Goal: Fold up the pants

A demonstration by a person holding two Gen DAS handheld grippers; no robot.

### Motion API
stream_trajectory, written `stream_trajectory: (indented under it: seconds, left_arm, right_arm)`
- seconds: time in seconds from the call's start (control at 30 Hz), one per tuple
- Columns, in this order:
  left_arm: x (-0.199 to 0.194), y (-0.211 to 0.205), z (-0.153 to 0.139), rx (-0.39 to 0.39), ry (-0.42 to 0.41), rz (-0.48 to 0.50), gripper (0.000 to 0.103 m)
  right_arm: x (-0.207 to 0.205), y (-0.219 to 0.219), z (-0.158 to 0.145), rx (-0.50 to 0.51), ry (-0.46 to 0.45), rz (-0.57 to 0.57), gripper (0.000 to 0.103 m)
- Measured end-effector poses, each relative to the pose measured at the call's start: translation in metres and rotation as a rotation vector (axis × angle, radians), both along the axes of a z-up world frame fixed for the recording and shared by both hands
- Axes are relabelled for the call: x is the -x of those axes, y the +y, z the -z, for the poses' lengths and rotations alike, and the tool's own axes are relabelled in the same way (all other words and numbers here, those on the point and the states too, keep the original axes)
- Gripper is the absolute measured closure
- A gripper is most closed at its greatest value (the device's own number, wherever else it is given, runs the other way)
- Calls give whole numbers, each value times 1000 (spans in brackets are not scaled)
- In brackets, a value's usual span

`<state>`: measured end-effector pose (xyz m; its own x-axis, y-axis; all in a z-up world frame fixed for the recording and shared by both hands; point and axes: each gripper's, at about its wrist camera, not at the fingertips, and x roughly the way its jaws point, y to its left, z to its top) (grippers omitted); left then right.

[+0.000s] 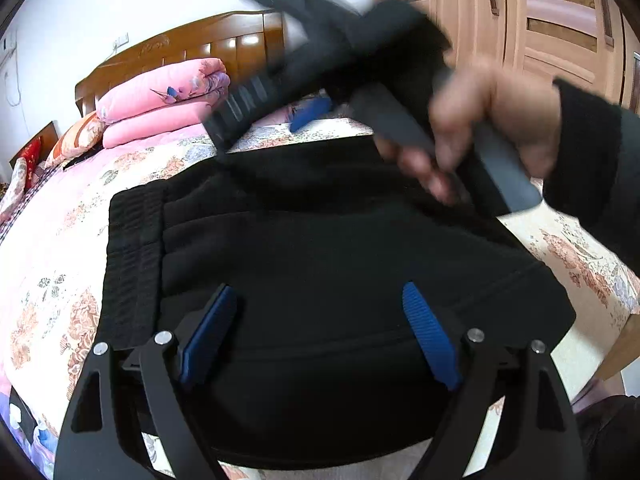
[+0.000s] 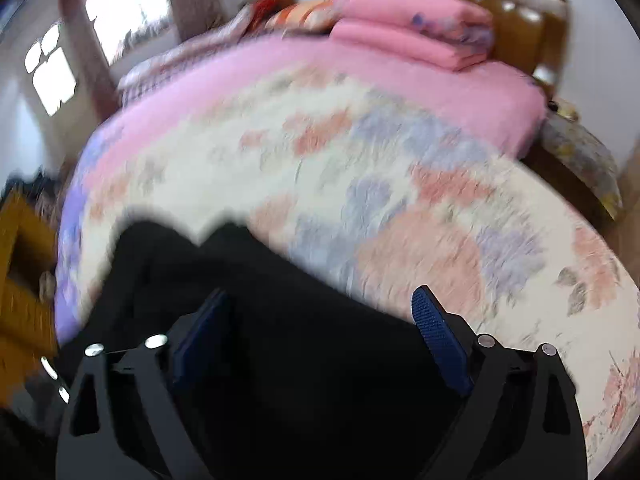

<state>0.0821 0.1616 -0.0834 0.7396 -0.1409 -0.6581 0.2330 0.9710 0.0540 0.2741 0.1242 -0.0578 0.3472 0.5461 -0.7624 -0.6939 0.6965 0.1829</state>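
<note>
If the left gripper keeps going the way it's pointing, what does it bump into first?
Most likely the black pants. They lie spread on the bed right ahead of the open left gripper, filling the space between its blue fingers. How far off they are is hard to judge.

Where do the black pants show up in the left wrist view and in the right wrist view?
Left wrist view: black pants fill the centre and bottom, under the open left gripper.
Right wrist view: black pants lie bottom left, under the open right gripper.
Shared landmark: folded pink quilt.
</note>
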Motion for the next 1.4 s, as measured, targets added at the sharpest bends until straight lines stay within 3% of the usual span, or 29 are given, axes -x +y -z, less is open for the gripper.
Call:
stream_trajectory:
  seconds: [0.1, 0.17, 0.27, 0.4, 0.6, 0.7, 0.83, 1.0, 1.13, 1.2, 1.3, 1.4]
  left_arm:
    - [1, -1, 1, 0, 9, 0, 16]
    - [2, -2, 1, -1, 14, 1, 16]
    - [-1, 0, 0, -1, 21, 0, 15]
    - [-3, -1, 0, 2, 28, 4, 15]
    - [-2, 4, -11, 34, 41, 4, 15]
    - [1, 10, -21, 25, 19, -10, 16]
    - [-2, 13, -38, -2, -21, -17, 16]
    - [-27, 25, -49, -69, -27, -100, 13]
    - [-67, 54, -8, -79, 99, -179, 13]
    - [-71, 62, 4, -32, 102, -176, 13]
    - [-65, 62, -7, -64, 113, -194, 14]
    - [-47, 57, -47, -7, 21, -167, 15]
  right_arm:
    - [13, 29, -8, 1, -2, -140, 12]
    - [17, 55, 8, 93, 3, -209, 12]
    - [-5, 73, 36, 145, 82, -194, 8]
    - [-12, 67, 27, 90, 67, -157, 5]
    - [23, -8, -23, -88, 5, -60, 5]
    - [58, -60, -27, -79, -62, 11, 5]
    - [116, -122, -9, -121, -50, 127, 5]
    - [182, -136, 18, -95, -104, 180, 5]
    - [182, -130, 49, 3, -71, 204, 4]
    - [182, -133, 59, -28, -96, 200, 4]
    - [183, -135, 56, -18, -88, 210, 4]
    - [196, -143, 40, -34, -145, 227, 4]
